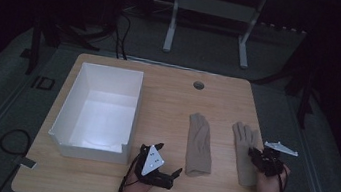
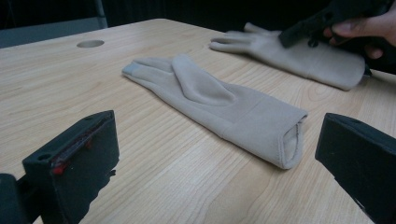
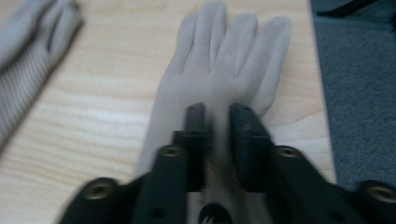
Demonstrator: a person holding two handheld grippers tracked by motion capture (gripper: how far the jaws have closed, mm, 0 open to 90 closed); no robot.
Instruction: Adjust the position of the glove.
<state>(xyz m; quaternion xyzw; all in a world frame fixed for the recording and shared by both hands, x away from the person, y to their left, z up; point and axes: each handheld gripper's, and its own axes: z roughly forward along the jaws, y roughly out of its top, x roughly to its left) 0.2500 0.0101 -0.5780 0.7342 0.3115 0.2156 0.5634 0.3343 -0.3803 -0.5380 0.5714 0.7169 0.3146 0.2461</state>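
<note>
Two beige gloves on the tabletop (image 1: 168, 96).
Right hand-held gripper (image 3: 215, 122) pinches the right glove (image 3: 219, 60); left hand-held gripper (image 2: 215, 163) gapes wide, empty, facing the left glove (image 2: 219, 105).

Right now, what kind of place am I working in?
Likely a dim lab or recording room, not a home. A bare wooden table with a cable hole holds only a white bin and two beige gloves. Grey carpet and a white desk frame lie behind.

2 beige gloves (image 1: 200, 144) (image 1: 244, 152), 1 white box (image 1: 98, 111), 2 claws (image 1: 175, 173) (image 1: 253, 153), 1 table (image 1: 168, 100)
</note>
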